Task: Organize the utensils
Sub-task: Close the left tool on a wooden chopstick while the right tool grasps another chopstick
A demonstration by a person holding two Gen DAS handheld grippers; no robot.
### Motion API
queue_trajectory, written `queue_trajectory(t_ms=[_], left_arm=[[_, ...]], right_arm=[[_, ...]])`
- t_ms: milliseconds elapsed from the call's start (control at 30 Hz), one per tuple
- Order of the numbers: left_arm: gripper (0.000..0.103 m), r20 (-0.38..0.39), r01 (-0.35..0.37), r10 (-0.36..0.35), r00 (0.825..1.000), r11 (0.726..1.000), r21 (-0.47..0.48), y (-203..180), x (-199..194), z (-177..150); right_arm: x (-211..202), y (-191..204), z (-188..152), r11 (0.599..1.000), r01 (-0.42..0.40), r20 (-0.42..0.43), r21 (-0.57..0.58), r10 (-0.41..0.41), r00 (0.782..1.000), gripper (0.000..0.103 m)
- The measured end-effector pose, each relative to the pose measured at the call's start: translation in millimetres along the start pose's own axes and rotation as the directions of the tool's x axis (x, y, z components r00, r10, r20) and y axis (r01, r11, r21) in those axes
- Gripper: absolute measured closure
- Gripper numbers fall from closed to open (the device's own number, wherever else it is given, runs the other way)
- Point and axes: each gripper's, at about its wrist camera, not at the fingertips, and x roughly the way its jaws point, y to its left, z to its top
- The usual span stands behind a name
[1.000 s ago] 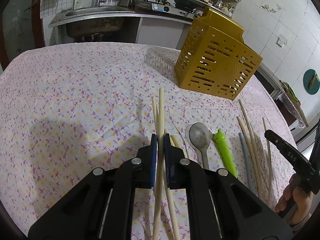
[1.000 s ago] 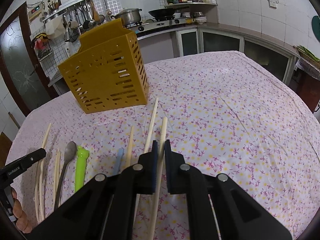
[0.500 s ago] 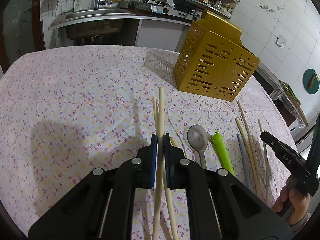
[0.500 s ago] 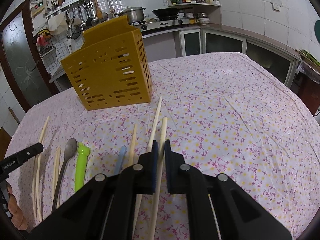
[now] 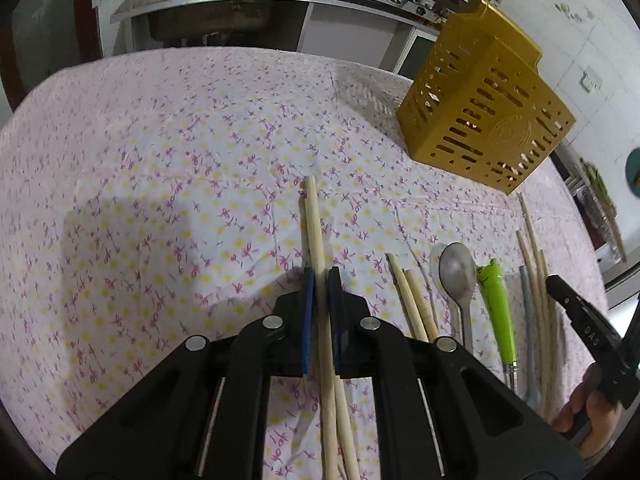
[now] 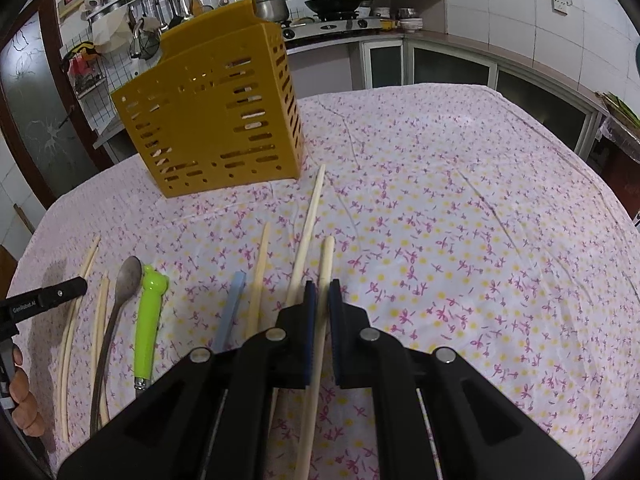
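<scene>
Each hand-held gripper, left (image 5: 321,280) and right (image 6: 322,292), grasps one chopstick lengthwise, aimed for the yellow holder (image 6: 212,120) at eleven o'clock on the bench (image 6: 460,208).

Utensil holder (image 6: 212,120) standing behind chopsticks (image 6: 308,228), spoon (image 6: 120,300), all on tablecloth (image 6: 460,240)

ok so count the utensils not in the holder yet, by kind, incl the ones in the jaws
pale chopsticks: 7
blue stick: 1
metal spoon: 1
green-handled utensil: 1
total: 10
</scene>
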Motion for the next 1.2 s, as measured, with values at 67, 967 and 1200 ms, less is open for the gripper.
queue_trajectory(t_ms=[67, 967, 1200], left_arm=[[0.096, -0.007, -0.005, 0.005, 1.0, 1.0, 0.003, -2, 2, 4], [0.088, -0.041, -0.051, 0.053, 0.998, 0.998, 0.046, -1, -6, 4], [0.097, -0.036, -0.034, 0.035, 0.999, 0.999, 0.033, 4, -9, 3]], right_arm=[[2, 0, 0, 1.0, 0.002, -0.006, 0.0, -0.002, 1.0, 0.096], [2, -2, -2, 1.0, -0.004, -0.024, -0.002, 0.004, 1.0, 0.095], [1, -3, -2, 1.0, -0.004, -0.021, -0.003, 0.004, 1.0, 0.095]])
